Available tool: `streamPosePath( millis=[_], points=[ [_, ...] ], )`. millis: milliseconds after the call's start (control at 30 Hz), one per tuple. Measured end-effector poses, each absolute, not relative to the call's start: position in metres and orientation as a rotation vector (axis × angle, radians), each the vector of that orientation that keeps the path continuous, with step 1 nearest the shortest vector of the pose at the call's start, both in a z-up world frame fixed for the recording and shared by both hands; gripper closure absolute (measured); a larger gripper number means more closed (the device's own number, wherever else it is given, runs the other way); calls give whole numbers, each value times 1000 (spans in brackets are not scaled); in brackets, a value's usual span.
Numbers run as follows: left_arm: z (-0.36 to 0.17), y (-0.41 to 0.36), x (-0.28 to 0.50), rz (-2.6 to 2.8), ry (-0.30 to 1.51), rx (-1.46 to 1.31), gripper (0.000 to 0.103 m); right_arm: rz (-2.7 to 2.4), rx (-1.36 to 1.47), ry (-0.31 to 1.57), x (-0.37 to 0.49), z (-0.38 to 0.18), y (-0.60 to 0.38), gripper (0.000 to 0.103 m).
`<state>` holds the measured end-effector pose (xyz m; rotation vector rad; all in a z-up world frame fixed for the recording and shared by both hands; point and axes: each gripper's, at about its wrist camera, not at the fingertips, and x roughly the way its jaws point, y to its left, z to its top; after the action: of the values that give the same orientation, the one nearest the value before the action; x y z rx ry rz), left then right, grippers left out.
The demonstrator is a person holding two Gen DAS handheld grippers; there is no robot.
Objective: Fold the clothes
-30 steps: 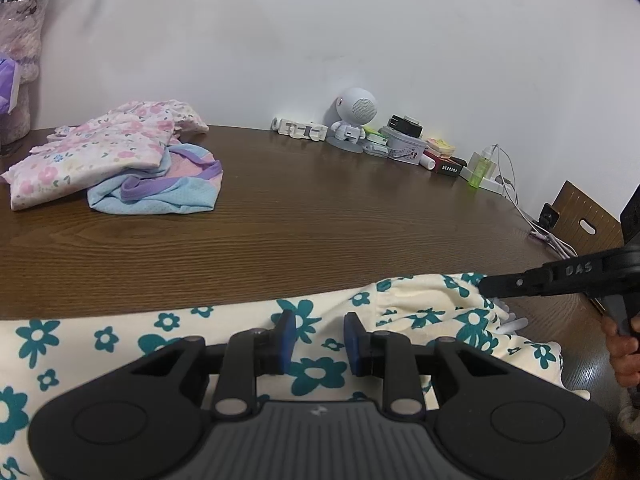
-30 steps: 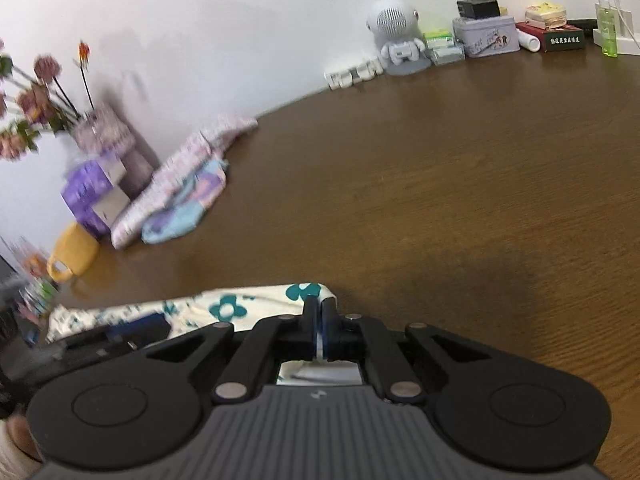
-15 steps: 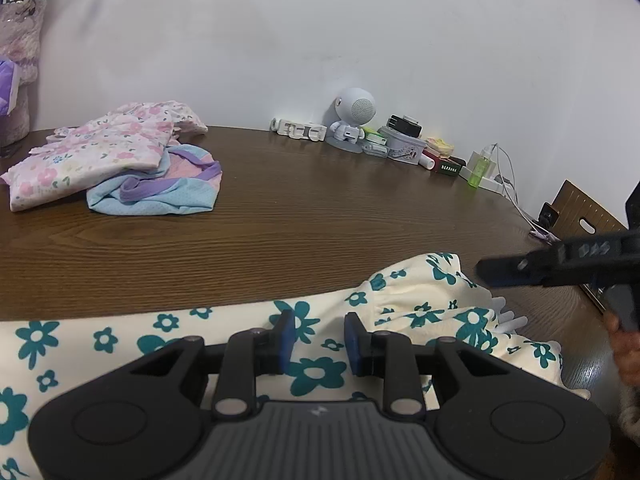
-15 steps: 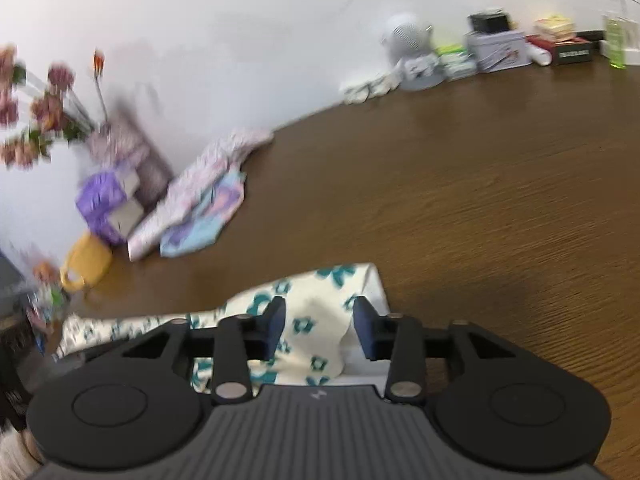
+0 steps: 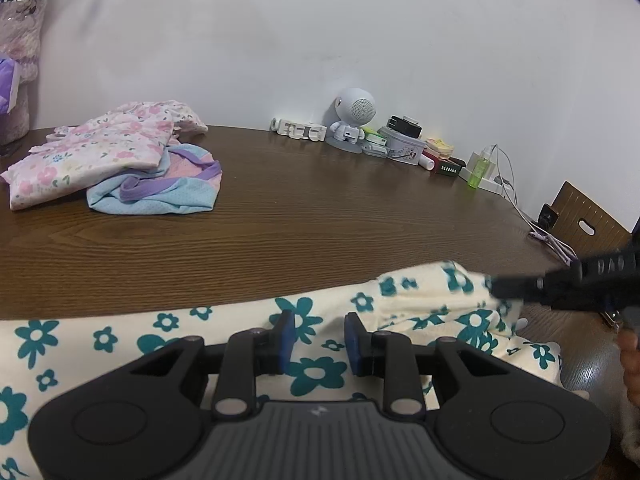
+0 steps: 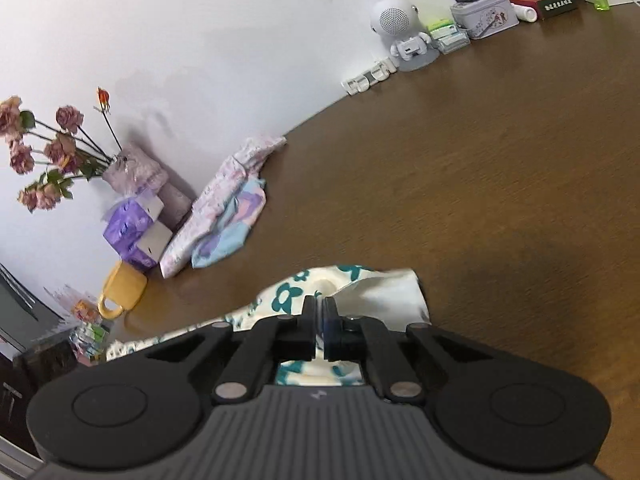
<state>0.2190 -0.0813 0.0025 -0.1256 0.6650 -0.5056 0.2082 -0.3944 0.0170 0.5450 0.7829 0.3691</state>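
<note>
The cream cotton garment with teal flowers (image 5: 240,320) is stretched lengthwise along the brown wooden counter (image 5: 320,216), its end pinched by the closed right tongs (image 6: 319,312), nearer than the gaping, empty left tongs (image 5: 319,340).

Your garment (image 5: 224,320) is cream with teal flowers, lying stretched along the near table edge; its right end is bunched and lifted, pale inside showing (image 6: 384,292).

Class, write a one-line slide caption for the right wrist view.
Right gripper shut on the cream floral garment on the wooden table, folded clothes beyond.
</note>
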Motion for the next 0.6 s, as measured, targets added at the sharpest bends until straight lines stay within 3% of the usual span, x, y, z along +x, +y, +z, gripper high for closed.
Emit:
streamPosePath(
  millis=[433,600],
  points=[
    [13,-78,211,-551,609,-168,77,311,451,822,198,1,-385,100],
    [17,-73,210,-594,652,-211,72,321,390,734,183,21,-387,88]
  ],
)
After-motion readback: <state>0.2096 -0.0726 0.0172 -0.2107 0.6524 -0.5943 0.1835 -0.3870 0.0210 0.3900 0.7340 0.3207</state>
